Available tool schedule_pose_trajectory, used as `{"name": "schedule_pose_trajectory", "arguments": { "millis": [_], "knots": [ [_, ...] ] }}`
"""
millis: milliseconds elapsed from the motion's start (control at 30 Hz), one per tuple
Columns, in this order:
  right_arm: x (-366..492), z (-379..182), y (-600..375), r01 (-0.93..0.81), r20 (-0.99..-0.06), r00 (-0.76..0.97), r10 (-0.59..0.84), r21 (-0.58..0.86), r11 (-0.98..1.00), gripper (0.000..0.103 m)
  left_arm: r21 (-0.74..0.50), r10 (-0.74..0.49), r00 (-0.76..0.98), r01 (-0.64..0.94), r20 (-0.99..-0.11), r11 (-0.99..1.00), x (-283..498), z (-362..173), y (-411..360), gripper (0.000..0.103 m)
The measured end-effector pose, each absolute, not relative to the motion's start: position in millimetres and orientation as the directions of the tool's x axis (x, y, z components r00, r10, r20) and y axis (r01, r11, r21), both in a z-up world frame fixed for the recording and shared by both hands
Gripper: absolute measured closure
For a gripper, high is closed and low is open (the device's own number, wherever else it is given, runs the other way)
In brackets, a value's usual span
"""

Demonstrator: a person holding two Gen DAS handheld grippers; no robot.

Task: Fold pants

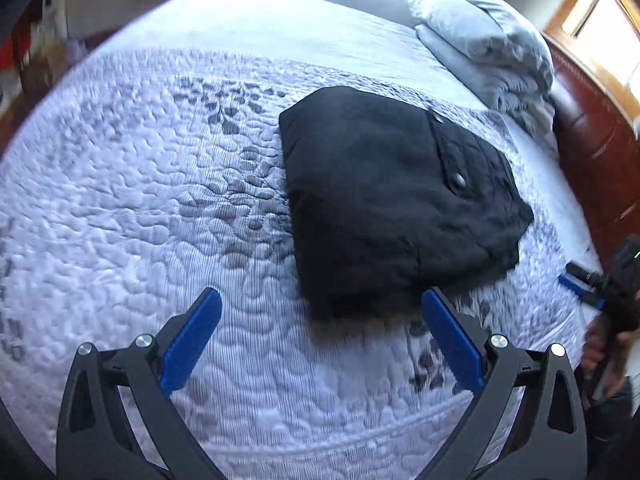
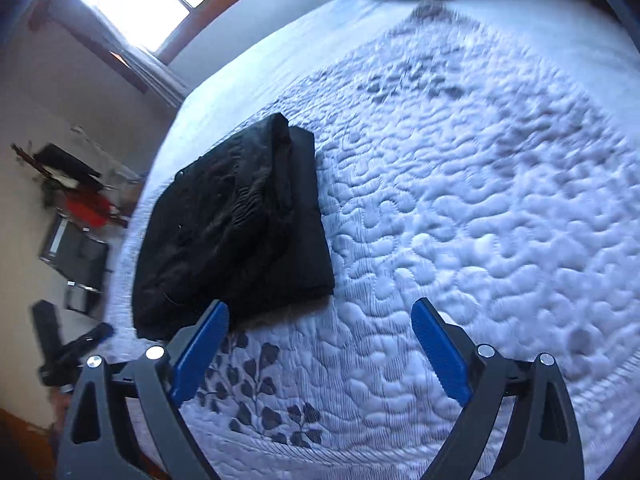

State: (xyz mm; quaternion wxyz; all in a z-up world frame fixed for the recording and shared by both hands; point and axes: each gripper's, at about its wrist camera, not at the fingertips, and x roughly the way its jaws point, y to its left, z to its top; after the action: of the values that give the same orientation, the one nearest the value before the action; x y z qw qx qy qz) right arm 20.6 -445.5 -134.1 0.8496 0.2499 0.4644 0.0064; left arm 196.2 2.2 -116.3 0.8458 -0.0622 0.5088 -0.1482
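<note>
The black pants (image 1: 384, 200) lie folded into a compact bundle on the white quilted bedspread (image 1: 140, 200); a button shows on the top layer. My left gripper (image 1: 322, 300) hangs above the bed just short of the bundle's near edge, open, with nothing between its blue pads. In the right wrist view the same folded pants (image 2: 232, 232) lie to the left, near the edge of the bedspread (image 2: 460, 208). My right gripper (image 2: 320, 312) is open and empty, its left pad over the bundle's near corner. The right gripper (image 1: 580, 280) also shows at the left wrist view's right edge.
Grey pillows and a crumpled blanket (image 1: 488, 40) are piled at the head of the bed by a dark wooden headboard (image 1: 592, 152). A bright window (image 2: 136, 4) and cluttered furniture (image 2: 76, 216) stand beyond the bed's left side. A leaf print (image 2: 264, 408) marks the quilt.
</note>
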Motion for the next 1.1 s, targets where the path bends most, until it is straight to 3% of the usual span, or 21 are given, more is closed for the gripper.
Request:
{"name": "schedule_pose_trajectory", "arguments": {
  "millis": [267,467,733,1100],
  "knots": [
    [-7,-84,-396,0.251,-0.79,0.607,0.089,0.297,0.921,0.007,-0.171,-0.248,0.504,0.194,-0.828,0.966,146,-81,-24,0.003],
    [-35,-59,-361,0.249,-0.788,0.616,0.005,0.201,0.947,0.007,-0.185,-0.256,0.544,0.184,-0.799,0.965,114,-60,-31,0.003],
    [-68,-31,-326,0.207,-0.757,0.652,-0.055,0.108,0.972,0.007,-0.162,-0.238,0.582,0.181,-0.777,0.97,81,-36,-33,0.003],
    [-97,-2,-304,0.157,-0.721,0.693,-0.028,0.114,0.981,0.007,-0.099,-0.189,0.635,0.175,-0.749,0.98,45,-10,-29,0.003]
  ]
}}
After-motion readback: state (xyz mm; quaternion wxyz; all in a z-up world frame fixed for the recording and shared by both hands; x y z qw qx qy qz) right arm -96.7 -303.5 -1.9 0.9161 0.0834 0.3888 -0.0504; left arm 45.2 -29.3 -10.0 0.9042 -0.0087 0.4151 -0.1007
